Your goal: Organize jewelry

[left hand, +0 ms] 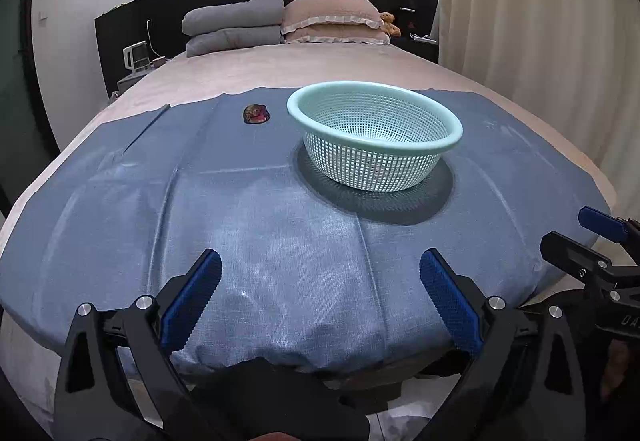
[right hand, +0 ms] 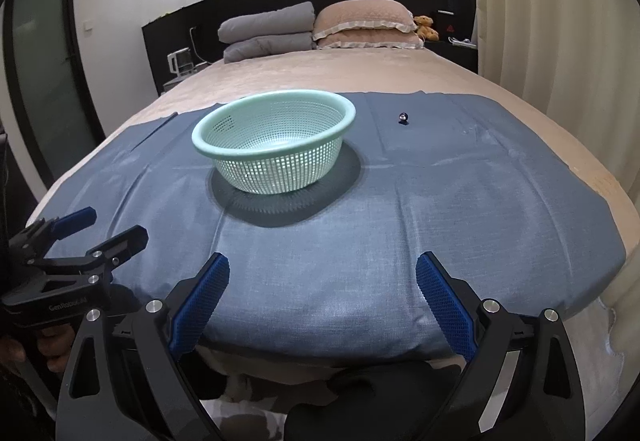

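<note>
Both tongs, left gripper (left hand: pixel 320 297) and right gripper (right hand: pixel 323 299), gape released over bare blue cloth (left hand: pixel 280 225); upright mint perforated plastic basket (left hand: pixel 374 139) between reddish brooch (left hand: pixel 256 114) and small dark ring (right hand: pixel 403 117).

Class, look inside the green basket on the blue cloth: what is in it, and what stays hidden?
The basket looks empty in the right wrist view: only bare mesh shows. Its near wall hides part of the bottom, so something small there cannot be ruled out.

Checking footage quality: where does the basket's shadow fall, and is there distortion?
Left wrist view: the basket casts a dark shadow toward the camera on the blue cloth; right wrist view: the same, and both views bend the bed edges, fisheye-style.
</note>
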A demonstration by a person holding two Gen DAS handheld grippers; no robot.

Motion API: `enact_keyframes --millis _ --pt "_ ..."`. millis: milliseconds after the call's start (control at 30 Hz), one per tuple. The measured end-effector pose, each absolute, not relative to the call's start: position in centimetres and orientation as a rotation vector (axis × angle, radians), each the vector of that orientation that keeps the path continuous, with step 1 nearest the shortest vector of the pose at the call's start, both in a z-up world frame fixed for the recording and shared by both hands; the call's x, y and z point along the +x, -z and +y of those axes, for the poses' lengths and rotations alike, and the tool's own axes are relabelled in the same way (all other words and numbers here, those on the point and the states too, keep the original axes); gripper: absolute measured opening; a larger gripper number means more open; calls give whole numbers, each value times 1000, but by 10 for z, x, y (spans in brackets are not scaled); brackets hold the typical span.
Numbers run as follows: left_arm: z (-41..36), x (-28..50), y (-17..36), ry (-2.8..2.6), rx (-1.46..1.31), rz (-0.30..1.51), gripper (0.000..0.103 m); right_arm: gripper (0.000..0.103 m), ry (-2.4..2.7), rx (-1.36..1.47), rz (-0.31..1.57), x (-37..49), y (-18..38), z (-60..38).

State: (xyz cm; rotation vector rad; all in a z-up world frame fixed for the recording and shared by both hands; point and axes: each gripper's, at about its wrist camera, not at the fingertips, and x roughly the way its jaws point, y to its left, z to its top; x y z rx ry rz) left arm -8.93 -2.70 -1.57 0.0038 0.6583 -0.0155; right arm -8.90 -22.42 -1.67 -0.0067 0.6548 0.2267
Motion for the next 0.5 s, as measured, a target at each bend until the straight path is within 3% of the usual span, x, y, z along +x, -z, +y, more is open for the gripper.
enact_keyframes --millis 500 --pt "-20 -85 22 0 -28 693 97 90 -233 -25 671 -88 20 -222"
